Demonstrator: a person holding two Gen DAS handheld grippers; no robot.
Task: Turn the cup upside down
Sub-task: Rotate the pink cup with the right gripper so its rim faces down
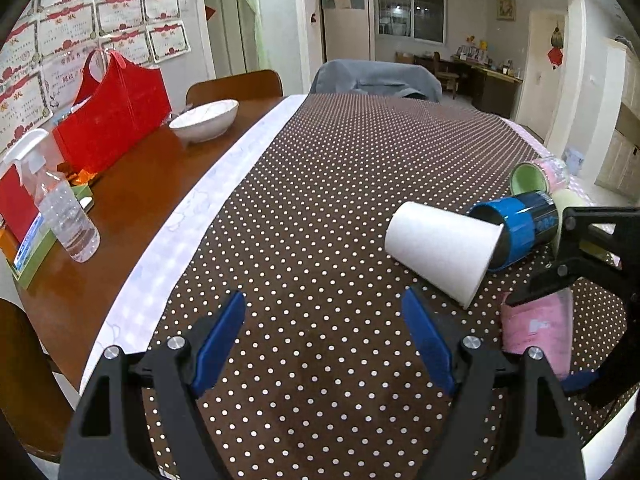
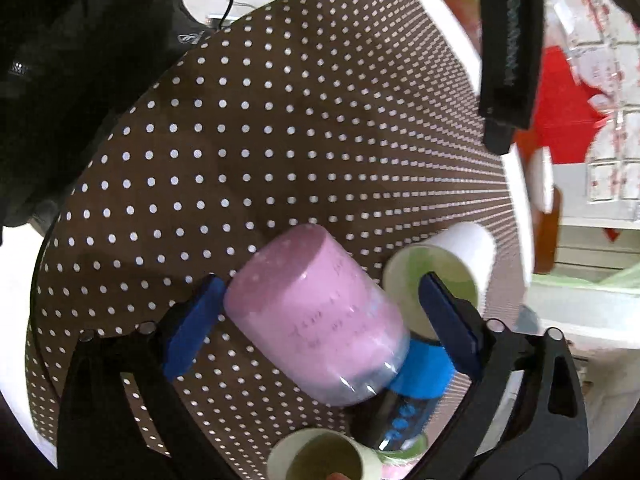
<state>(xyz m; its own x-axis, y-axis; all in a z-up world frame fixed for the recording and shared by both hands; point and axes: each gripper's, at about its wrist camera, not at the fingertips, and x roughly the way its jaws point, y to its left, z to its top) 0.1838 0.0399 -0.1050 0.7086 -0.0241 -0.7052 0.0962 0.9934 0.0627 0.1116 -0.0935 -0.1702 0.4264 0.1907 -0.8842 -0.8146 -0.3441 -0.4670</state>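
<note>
- Pink cup point(image 2: 316, 316) sits between the blue pads of the right tongs point(image 2: 320, 320), which look closed on its sides, base tilted toward the dotted surface point(image 2: 280, 140).
- Left tongs point(image 1: 324, 344) hover wide open, holding nothing.
- Farther off, a white cup point(image 1: 440, 246) and blue cup point(image 1: 520, 228) lie sideways, touching.

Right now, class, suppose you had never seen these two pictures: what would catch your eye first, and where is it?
The pink cup between the right gripper's blue fingers, low in the right wrist view. Next, the white paper cup lying on its side on the polka-dot tablecloth, and the red bag at far left.
</note>
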